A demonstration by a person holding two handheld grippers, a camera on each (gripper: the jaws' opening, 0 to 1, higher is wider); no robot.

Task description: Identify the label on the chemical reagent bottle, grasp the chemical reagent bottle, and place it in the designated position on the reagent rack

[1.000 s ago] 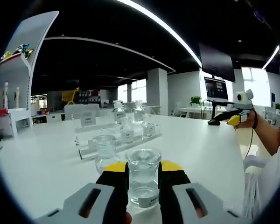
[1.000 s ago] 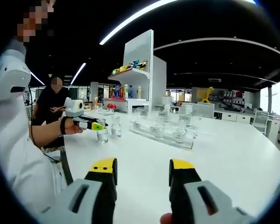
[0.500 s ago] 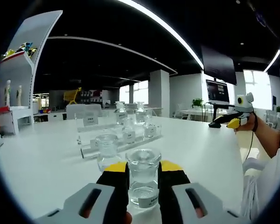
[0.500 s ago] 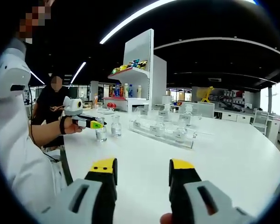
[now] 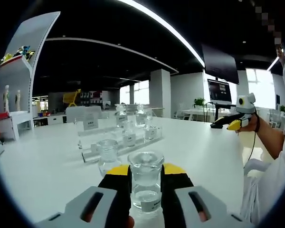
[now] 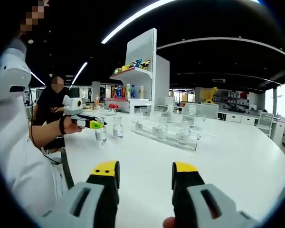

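Note:
A clear glass reagent bottle point(image 5: 146, 184) with a white label low on its side stands upright between the black and yellow jaws of my left gripper point(image 5: 146, 170), which is shut on it. In the right gripper view the same bottle point(image 6: 100, 133) hangs just above the white table under the left gripper point(image 6: 92, 124). A second glass bottle point(image 5: 108, 156) stands loose on the table just behind. Farther back lies the clear reagent rack point(image 5: 126, 141) with label cards and several small bottles. My right gripper point(image 6: 145, 175) is open, nothing between its jaws, held over bare table.
The white table point(image 5: 209, 152) stretches wide around the rack. A tall white shelf unit point(image 6: 142, 61) with coloured items stands behind. A person in dark clothes point(image 6: 52, 107) sits at the far left. A monitor point(image 5: 220, 90) stands beyond the table.
In the right gripper view the left gripper and its bottle have risen slightly and drifted left. The right gripper stays open and still.

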